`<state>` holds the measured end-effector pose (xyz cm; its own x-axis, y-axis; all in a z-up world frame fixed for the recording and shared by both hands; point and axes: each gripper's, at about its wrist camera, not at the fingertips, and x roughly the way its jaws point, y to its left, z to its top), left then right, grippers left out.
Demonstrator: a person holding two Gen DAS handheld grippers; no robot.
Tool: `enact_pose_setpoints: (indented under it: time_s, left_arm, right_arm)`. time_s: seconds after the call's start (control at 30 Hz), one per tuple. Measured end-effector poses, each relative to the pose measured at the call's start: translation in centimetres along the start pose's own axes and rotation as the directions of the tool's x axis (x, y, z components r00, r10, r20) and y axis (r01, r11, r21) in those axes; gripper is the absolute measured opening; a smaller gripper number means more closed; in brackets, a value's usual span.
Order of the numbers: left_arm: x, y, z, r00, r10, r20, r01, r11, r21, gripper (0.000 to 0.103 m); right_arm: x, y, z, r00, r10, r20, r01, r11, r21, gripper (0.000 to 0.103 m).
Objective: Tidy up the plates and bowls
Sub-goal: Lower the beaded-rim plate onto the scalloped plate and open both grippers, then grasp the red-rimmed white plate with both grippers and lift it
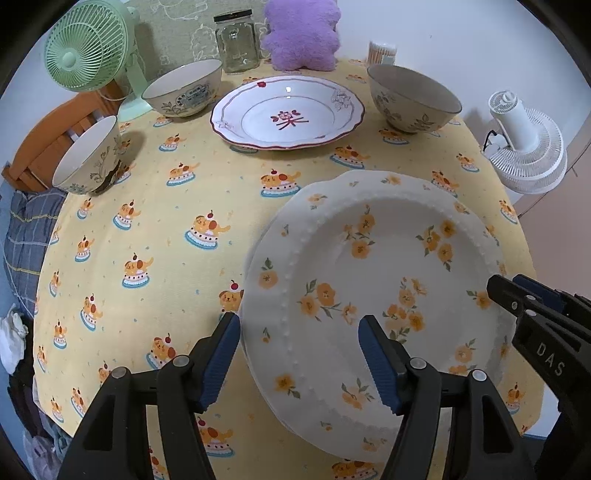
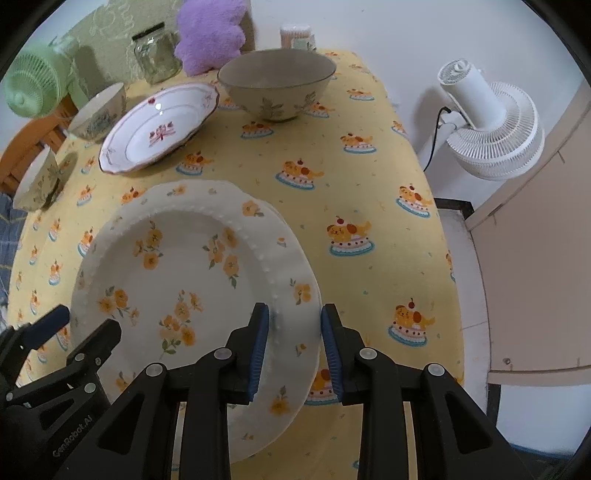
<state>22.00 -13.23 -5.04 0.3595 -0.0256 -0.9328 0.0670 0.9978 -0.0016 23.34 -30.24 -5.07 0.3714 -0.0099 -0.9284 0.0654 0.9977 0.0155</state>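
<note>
A white plate with orange flowers (image 1: 373,280) (image 2: 192,280) lies on the yellow tablecloth, seemingly atop another plate. My left gripper (image 1: 299,354) is open, its jaws on either side of the plate's left rim. My right gripper (image 2: 294,350) is open, its jaws on either side of the plate's right rim; it also shows in the left wrist view (image 1: 517,299). A white plate with a red rim (image 1: 288,110) (image 2: 159,127) sits farther back. Three floral bowls stand around it: back left (image 1: 184,88), far left (image 1: 88,155), back right (image 1: 413,98) (image 2: 277,83).
A green fan (image 1: 88,51), a glass jar (image 1: 236,40), a purple plush (image 1: 303,33) and a cotton swab box (image 1: 382,51) stand at the table's back edge. A white fan (image 1: 524,144) (image 2: 491,125) stands off the right side. A wooden chair (image 1: 48,144) is at left.
</note>
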Motion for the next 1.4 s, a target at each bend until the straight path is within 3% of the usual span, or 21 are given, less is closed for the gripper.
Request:
enact_pose_setpoints:
  time_s: [0.37,0.47,0.6,0.83,0.97,1.13,1.23,1.4]
  left_arm:
    - [-3.8,2.5,1.2,0.993,-0.068,0.092,0.065,0.997,0.035,0.076]
    - [-4.6,3.9,1.8,0.99,-0.068,0.121,0.064,0.997,0.039,0.077]
    - [-4.8,6.1,2.5,0.992,-0.071,0.108,0.069,0.997,0.02,0.077]
    - [-4.9,8.6,4.1,0.984,-0.096,0.147,0.086,0.994,0.071,0.077]
    - [-4.8,9.6,5.9,0.982,-0.087,0.167,0.077,0.995,0.064,0.077]
    - [-4.4,10.0,8.5,0.979,-0.067,0.192,0.058,0.997,0.053,0.077]
    - [-3.2,9.9,10.2,0.979,-0.05,0.196,0.044,0.998,0.036,0.077]
    - [-1.5,9.2,12.7,0.974,-0.012,0.227,0.004,0.999,0.036,0.081]
  right_arm:
    - [-3.6,4.3,1.3,0.994,0.084,0.067,-0.085,0.996,0.001,0.033]
    - [-4.4,5.5,1.6,0.993,0.076,0.09,-0.079,0.996,0.032,0.039]
    - [-5.3,7.0,2.1,0.99,0.079,0.117,-0.086,0.995,0.055,0.055]
    - [-5.9,9.5,3.9,0.986,0.09,0.143,-0.097,0.994,0.046,0.056]
    - [-5.9,10.1,5.4,0.983,0.083,0.164,-0.097,0.992,0.078,0.056]
    - [-5.5,11.0,7.8,0.982,0.047,0.182,-0.053,0.998,0.03,0.056]
    - [-4.1,10.6,9.9,0.982,0.082,0.171,-0.091,0.995,0.043,0.056]
    - [-1.8,10.2,12.6,0.983,0.074,0.168,-0.081,0.996,0.038,0.056]
